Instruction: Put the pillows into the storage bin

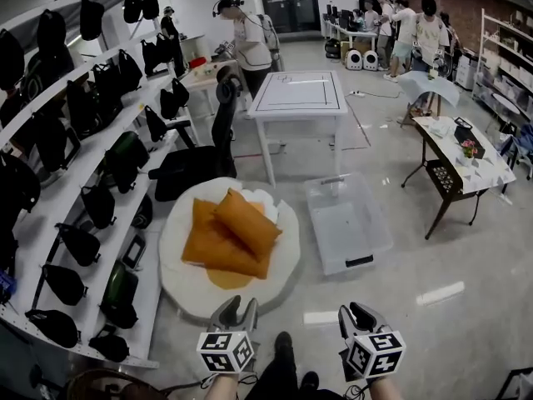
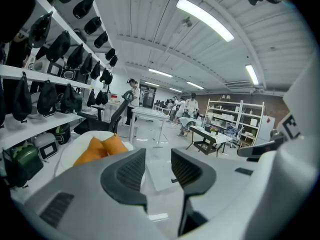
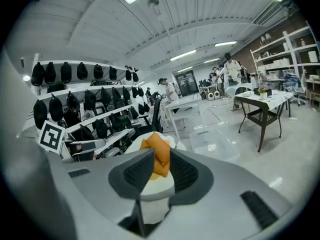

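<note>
Nearest to me, both tongs hang low over the bare floor, on my side of the storage bin. The left tongs stand partly open with only air between the pads. The right tongs are likewise parted and hold nothing; the orange I see through their gap in the right gripper view is far off, not gripped.

As I read it, the task has not started. The bin is clear-walled, lidless and looks empty. Every orange pillow that I can see lies stacked on a white round floor cushion just left of the bin. I count at least two, one tilted across the other, and possibly a third beneath. All of them remain to be lifted and carried over.

Room to move looks good. A narrow strip of floor separates the cushion's edge from the bin's left wall, so the carry is short. The floor in front of the bin and to its right is open. Left of the bin, past the cushion, shelving loaded with black bags hems in that side. Beyond the bin stand a black office chair and a white desk, whose legs are near the bin's far rim. Further right of the bin is a folding desk, well apart. People stand far behind it all.
</note>
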`<state>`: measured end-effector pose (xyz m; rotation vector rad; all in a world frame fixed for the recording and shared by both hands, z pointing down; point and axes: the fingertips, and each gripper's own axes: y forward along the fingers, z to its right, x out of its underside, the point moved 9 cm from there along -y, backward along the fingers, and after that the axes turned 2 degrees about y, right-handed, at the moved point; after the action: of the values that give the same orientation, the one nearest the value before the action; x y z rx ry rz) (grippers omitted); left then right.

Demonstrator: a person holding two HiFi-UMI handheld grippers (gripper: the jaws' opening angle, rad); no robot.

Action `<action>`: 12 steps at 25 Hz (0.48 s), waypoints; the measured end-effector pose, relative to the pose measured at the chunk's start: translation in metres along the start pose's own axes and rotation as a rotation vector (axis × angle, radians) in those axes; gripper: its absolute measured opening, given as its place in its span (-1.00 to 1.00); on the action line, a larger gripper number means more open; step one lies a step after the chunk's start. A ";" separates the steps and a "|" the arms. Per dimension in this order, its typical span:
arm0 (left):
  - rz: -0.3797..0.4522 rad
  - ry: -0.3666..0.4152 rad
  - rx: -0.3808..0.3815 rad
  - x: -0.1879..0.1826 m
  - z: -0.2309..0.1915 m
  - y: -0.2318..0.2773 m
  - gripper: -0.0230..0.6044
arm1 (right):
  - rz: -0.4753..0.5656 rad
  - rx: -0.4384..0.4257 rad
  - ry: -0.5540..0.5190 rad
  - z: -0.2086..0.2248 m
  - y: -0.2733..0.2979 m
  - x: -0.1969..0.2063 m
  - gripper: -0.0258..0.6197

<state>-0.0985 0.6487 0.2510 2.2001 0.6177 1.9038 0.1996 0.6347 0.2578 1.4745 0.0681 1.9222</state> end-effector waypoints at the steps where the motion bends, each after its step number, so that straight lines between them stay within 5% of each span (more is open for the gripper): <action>1: -0.006 -0.006 -0.007 -0.001 -0.005 0.007 -0.48 | -0.005 -0.001 0.003 0.001 0.008 -0.002 -0.67; 12: -0.040 -0.057 -0.044 -0.038 -0.092 0.133 -0.44 | -0.046 0.036 0.026 0.013 0.149 -0.064 -0.67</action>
<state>-0.1654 0.5000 0.2842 2.1896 0.5999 1.8112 0.1439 0.4824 0.2743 1.4593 0.1485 1.9124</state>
